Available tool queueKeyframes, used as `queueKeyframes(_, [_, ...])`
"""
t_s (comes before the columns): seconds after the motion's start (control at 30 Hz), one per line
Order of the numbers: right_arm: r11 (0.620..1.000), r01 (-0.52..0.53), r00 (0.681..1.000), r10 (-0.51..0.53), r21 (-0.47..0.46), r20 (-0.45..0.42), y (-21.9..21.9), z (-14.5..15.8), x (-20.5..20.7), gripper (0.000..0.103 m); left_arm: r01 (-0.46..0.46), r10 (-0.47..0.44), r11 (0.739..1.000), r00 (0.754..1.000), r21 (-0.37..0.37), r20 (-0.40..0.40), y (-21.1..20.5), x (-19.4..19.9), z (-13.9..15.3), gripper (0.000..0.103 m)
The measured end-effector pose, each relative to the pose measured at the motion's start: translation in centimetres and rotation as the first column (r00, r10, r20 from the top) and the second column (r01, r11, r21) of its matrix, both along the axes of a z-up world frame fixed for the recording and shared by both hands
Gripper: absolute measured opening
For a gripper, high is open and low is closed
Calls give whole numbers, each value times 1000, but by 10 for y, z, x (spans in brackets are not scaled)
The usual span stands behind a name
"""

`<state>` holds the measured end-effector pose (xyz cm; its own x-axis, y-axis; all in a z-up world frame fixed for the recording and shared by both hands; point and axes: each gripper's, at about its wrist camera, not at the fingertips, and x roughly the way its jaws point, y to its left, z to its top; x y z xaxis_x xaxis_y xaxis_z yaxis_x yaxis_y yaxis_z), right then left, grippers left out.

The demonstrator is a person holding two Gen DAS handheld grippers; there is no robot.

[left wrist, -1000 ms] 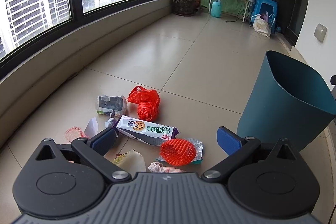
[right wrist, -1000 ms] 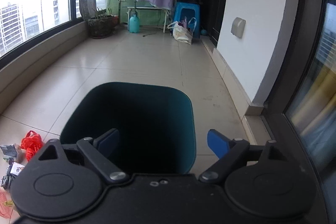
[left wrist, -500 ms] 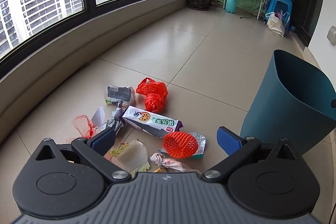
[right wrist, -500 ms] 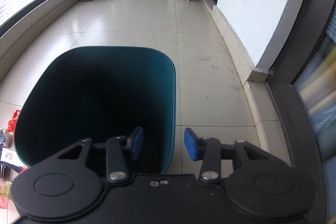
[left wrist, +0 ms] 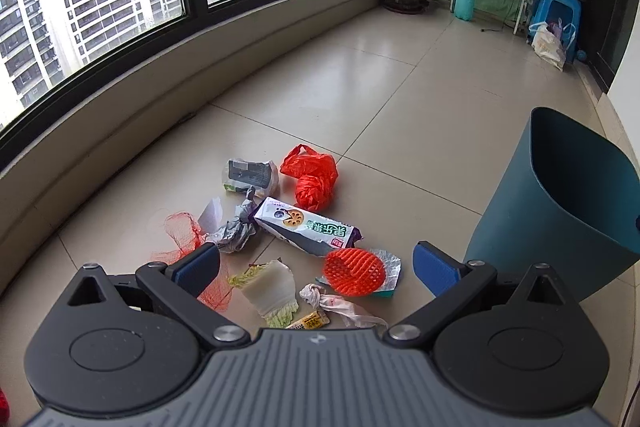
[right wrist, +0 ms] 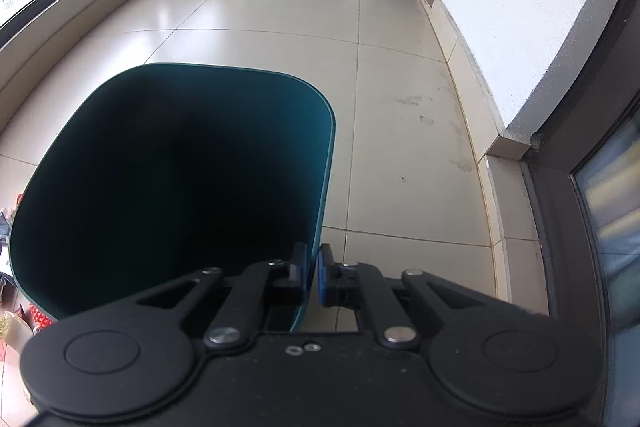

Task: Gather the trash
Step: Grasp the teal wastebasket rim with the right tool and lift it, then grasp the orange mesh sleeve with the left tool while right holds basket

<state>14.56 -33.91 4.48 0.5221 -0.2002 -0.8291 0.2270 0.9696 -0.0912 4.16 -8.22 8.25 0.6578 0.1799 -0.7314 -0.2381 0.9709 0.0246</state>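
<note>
Right wrist view — right tongs (right wrist: pixel 311 273) pinching bin (right wrist: pixel 324 163) rim; left tongs (left wrist: pixel 316 267) spread above trash — bare tile beyond.

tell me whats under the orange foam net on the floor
The orange foam net lies on a crinkled silver wrapper with a teal edge, which shows around its right and lower sides. Whatever else sits beneath the net is covered.
</note>
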Motion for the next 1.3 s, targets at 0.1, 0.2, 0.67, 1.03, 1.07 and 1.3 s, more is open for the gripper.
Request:
queueKeyframes(0.1, [1000, 12, 1000, -12, -25, 0, 7, -1, 0, 4, 30, -31, 999, 999, 38, 15, 7, 7, -6, 103])
queueKeyframes(0.2, [998, 31, 1000, -31, -52, 7, 14, 0, 1, 4, 47, -47, 999, 999, 1, 23, 20, 13, -18, 103])
queueKeyframes(0.67, [996, 59, 998, -58, -60, 12, 19, -1, -1, 4, 167, -167, 986, 985, -4, -41, 64, 41, -97, 103])
queueKeyframes(1.03, [995, 82, 997, -83, -60, 0, 16, -5, 4, 4, 266, -266, 964, 956, -19, -127, 84, 73, -173, 103])
queueKeyframes(1.07, [995, 85, 996, -85, -61, -3, 16, -5, 5, 4, 277, -279, 960, 951, -28, -132, 83, 77, -180, 103])
queueKeyframes(1.3, [987, 139, 990, -141, -79, -18, 22, -9, 13, 4, 365, -376, 925, 917, -102, -132, 62, 101, -205, 103])
